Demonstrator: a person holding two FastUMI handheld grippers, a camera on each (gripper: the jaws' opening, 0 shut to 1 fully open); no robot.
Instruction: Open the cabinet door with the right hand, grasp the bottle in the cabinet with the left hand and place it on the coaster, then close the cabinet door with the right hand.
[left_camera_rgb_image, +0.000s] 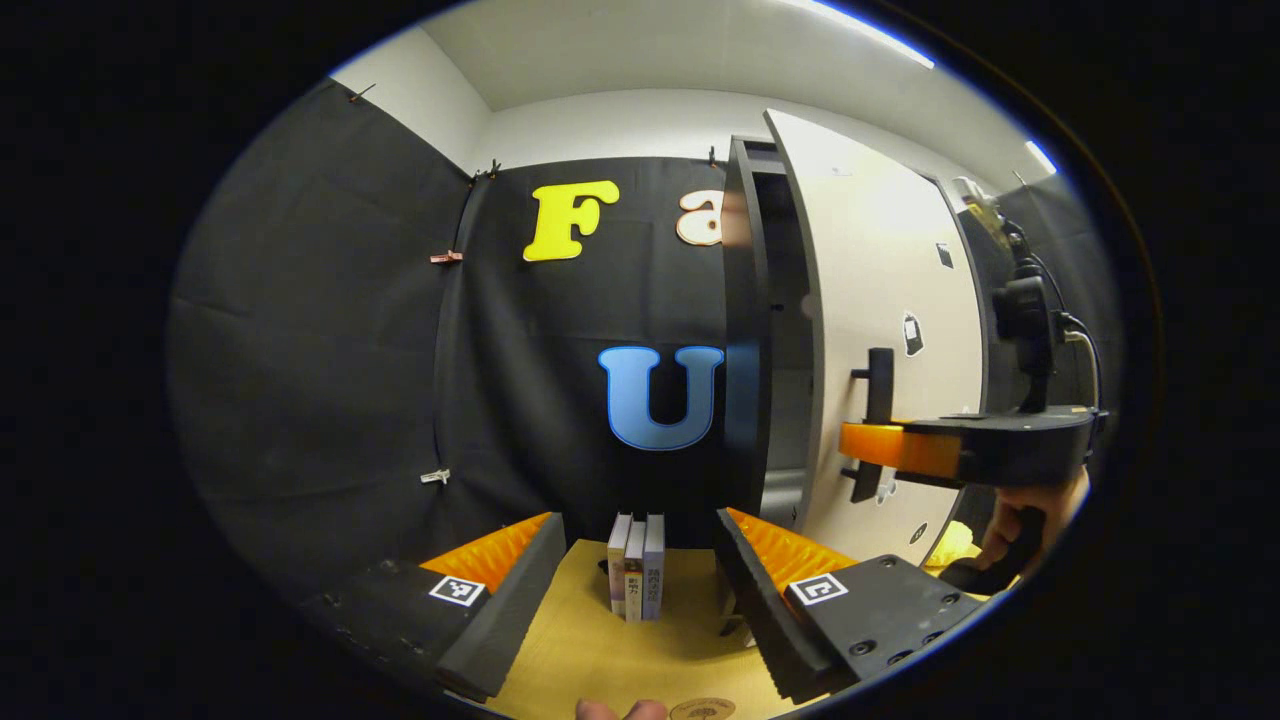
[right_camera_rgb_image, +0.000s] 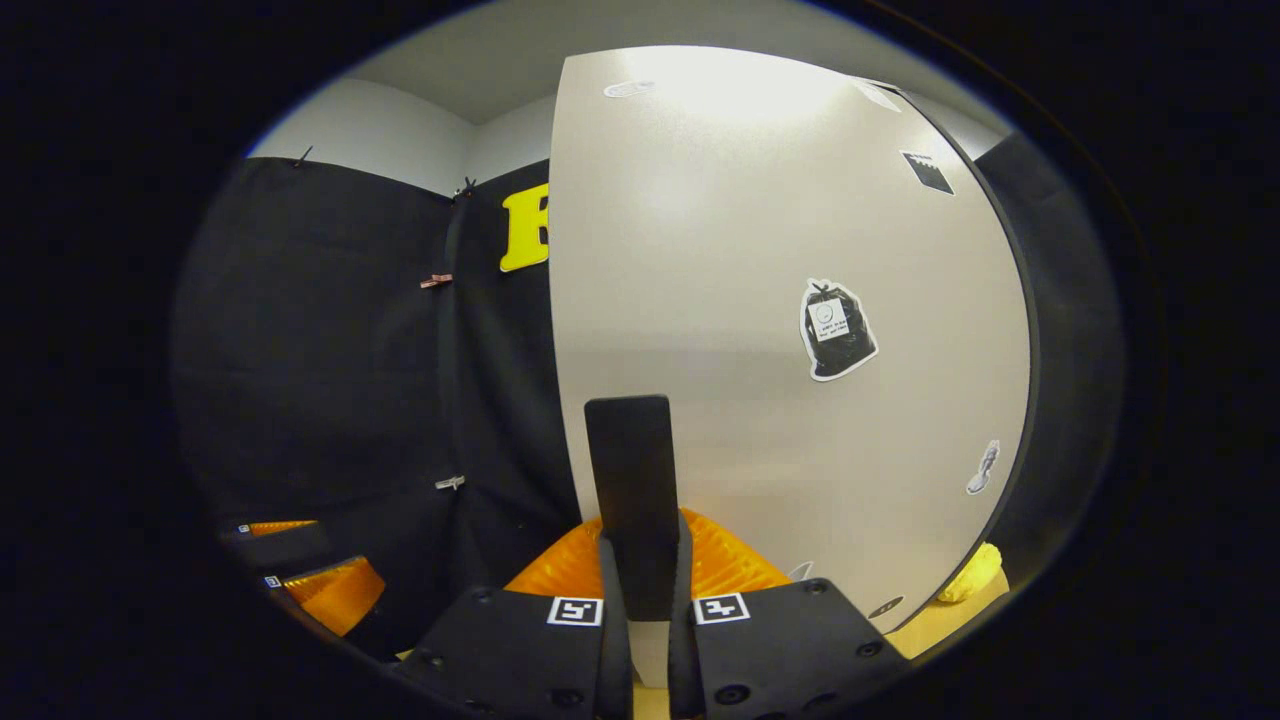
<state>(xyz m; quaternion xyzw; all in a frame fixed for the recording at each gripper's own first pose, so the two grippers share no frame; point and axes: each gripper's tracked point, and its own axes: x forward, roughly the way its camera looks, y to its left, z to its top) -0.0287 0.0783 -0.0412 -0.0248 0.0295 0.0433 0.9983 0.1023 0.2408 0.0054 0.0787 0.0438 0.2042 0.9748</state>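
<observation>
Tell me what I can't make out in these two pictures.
- Bottle: the cabinet's inside, left gripper view, is a dark gap behind the half-open door.
- Coaster: cut off by the bottom edge, left gripper view.
- Handle: lower end hidden between the right gripper's fingers, right gripper view.

Your right gripper (right_camera_rgb_image: 640, 560) sits bottom centre, fingers clamped on the handle (right_camera_rgb_image: 632, 490). Your left gripper (left_camera_rgb_image: 640, 570) is bottom centre, fingers spread wide.
</observation>
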